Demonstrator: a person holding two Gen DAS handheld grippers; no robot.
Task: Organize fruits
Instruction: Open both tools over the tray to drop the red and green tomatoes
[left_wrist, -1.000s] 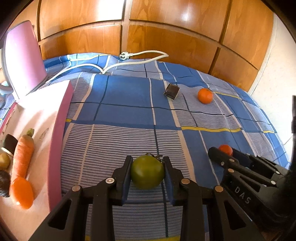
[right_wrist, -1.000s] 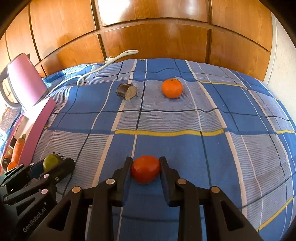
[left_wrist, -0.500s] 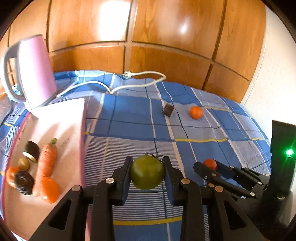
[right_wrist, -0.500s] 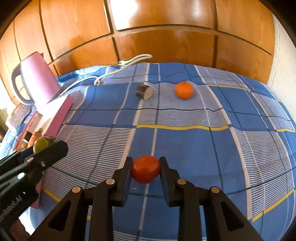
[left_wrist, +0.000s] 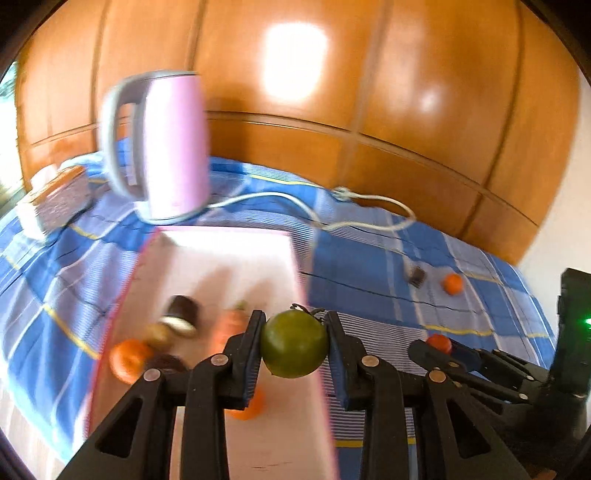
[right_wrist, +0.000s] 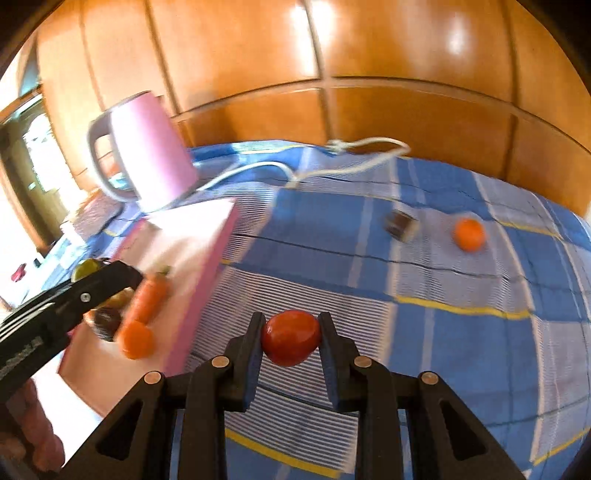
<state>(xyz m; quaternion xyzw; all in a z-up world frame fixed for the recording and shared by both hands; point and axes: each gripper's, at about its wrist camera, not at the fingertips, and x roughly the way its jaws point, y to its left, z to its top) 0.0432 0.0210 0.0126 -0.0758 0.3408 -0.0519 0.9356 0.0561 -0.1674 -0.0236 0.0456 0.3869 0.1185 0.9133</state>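
Left wrist view: our left gripper (left_wrist: 294, 343) was clamped on the green tomato (left_wrist: 293, 344), held above the pink tray's (left_wrist: 229, 240) right edge; we risked dropping it onto the carrot (left_wrist: 231, 325) already there. Right wrist view: our right gripper (right_wrist: 291, 342) pinched the red tomato (right_wrist: 291, 342) right of the tray, over the cloth (right_wrist: 461, 332); a slip there meant it would roll away.

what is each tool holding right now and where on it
The left tool clamps a green tomato by its two sides, stem up. The right tool clamps a red tomato across its sides.
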